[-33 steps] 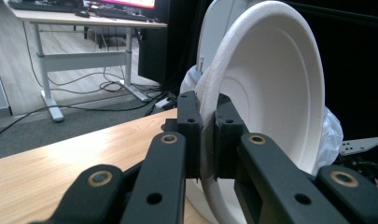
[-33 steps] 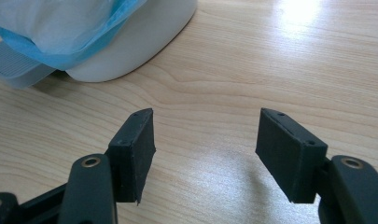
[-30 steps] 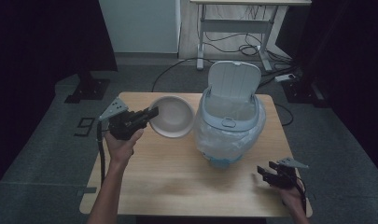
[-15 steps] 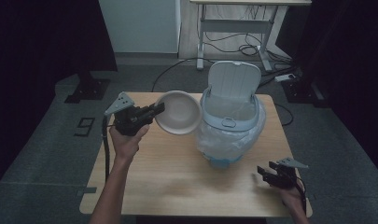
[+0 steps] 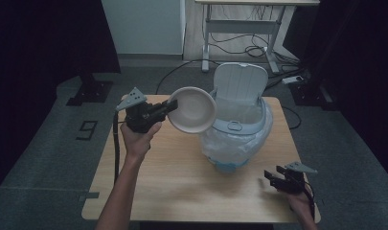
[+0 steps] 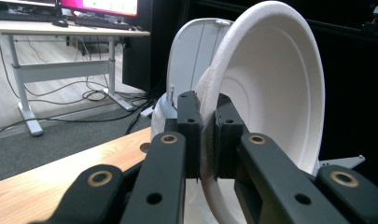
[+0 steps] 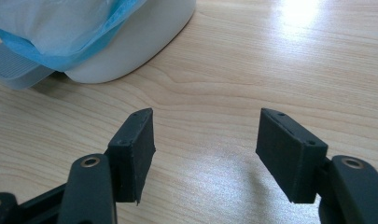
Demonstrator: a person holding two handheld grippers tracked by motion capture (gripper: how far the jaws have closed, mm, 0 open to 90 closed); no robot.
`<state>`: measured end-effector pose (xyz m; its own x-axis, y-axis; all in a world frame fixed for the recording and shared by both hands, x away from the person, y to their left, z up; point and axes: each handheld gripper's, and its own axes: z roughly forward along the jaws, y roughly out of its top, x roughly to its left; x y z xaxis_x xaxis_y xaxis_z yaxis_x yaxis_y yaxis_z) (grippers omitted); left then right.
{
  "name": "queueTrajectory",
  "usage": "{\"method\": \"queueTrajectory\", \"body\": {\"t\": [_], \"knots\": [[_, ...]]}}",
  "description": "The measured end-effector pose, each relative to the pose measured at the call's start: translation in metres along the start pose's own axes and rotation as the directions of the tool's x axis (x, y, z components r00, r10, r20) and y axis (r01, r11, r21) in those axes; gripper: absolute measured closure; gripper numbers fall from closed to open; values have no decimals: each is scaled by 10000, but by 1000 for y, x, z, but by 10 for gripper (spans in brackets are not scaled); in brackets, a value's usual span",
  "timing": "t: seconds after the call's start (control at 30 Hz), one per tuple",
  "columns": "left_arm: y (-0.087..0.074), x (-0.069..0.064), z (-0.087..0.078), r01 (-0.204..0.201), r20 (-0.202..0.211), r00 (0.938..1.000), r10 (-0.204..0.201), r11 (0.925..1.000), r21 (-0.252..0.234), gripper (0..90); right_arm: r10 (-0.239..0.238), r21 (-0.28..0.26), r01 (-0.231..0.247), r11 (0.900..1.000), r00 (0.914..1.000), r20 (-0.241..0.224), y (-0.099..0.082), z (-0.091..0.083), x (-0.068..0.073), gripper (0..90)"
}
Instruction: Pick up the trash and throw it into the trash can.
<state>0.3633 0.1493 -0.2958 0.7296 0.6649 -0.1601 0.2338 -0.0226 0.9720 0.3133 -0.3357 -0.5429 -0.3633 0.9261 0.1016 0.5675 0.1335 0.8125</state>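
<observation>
Right hand-held gripper [image 5: 278,178] rests low at the worktop's [image 5: 182,187] near right corner, jaws apart and empty; presumably parked out of the way, as its own view looks at bare wood and the bin's base. Left hand-held gripper [image 5: 168,108] is raised over the far left part of the worktop, jaws clamped on the rim of a white foam bowl [image 5: 192,109]; the thin rim is pinched between the pads [image 6: 192,122], likely the only grippable edge. Bowl is tipped on its side, just beside the open mouth of the bag-lined pedal bin [image 5: 237,125] at the far centre, lid up; probably about to be dropped in
</observation>
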Motion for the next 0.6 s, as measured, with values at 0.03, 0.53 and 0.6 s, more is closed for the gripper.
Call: {"method": "queueTrajectory", "body": {"t": [0.03, 0.53, 0.6], "knots": [[1, 0, 2, -3, 29, 10000, 3, 10000, 7, 836, -8, 4, 8, 10000, 10000, -1, 0, 0, 0, 365], [12, -6, 31, 62, 384, 9992, -72, 9996, 259, 836, 32, 9, -32, 10000, 10000, -21, 0, 0, 0, 365], [14, -7, 35, 58, 406, 9992, -71, 9995, 307, 836, 38, 17, -38, 10000, 10000, -17, 0, 0, 0, 365]]}}
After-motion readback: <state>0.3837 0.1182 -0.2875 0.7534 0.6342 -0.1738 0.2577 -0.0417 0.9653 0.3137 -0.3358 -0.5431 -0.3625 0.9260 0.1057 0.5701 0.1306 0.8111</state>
